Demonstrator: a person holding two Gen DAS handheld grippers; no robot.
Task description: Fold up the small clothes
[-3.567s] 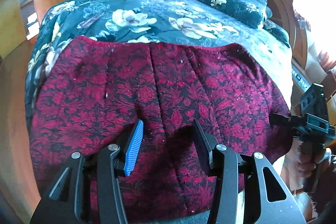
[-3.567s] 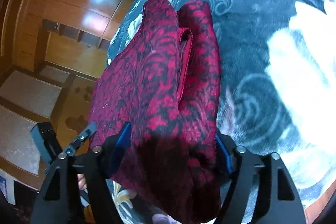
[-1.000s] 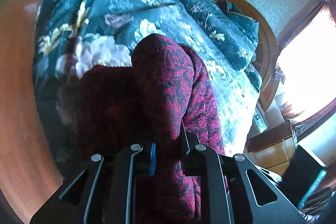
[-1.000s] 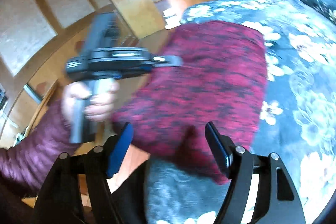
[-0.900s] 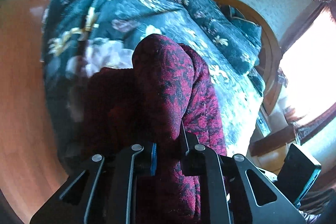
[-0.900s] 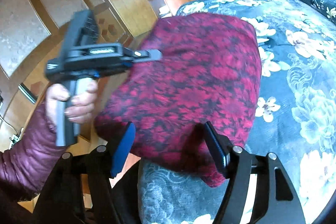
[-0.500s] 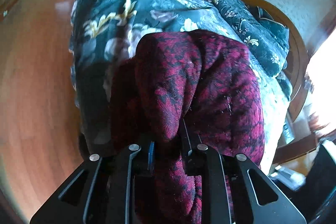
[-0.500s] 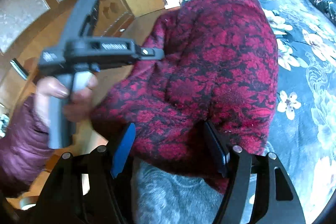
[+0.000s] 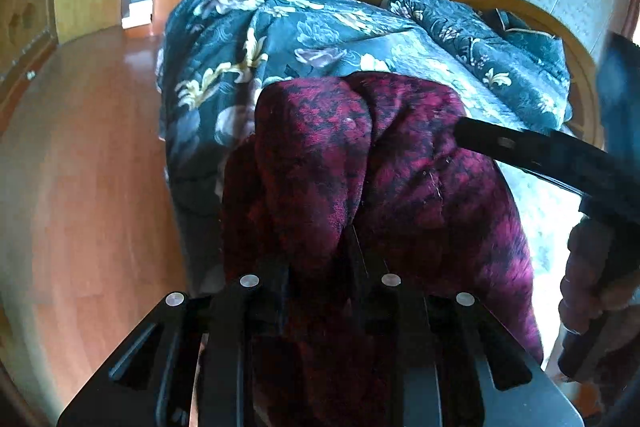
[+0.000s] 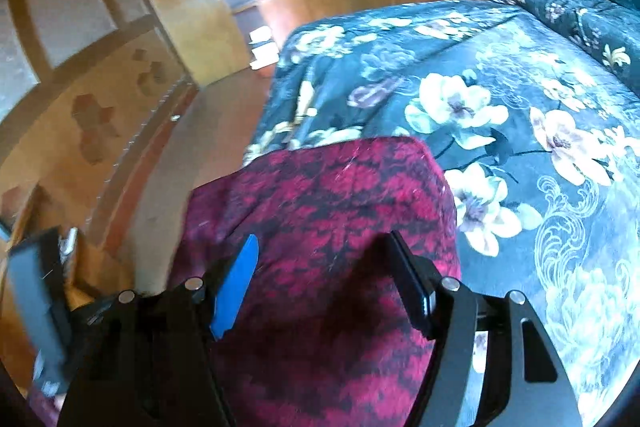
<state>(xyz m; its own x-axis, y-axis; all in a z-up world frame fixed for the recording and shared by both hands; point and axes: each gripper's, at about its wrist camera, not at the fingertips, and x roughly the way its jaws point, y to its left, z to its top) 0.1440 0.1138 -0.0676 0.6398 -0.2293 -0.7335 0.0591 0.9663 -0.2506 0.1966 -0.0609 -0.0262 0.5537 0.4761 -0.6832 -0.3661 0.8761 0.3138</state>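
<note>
1. We saw the red patterned garment bunched near the front left corner of the bed, part of it draped over the bed's front edge.
2. Our left gripper held a fold of that cloth between its narrow jaws, which were easing apart; the pads were hidden by cloth.
3. Our right gripper hung just above the garment, jaws spread wide and empty.
4. We judged the step to be setting the fold down. Doing it well meant lowering the cloth onto the bedspread before releasing, then smoothing with the free gripper, keeping layers aligned.
</note>
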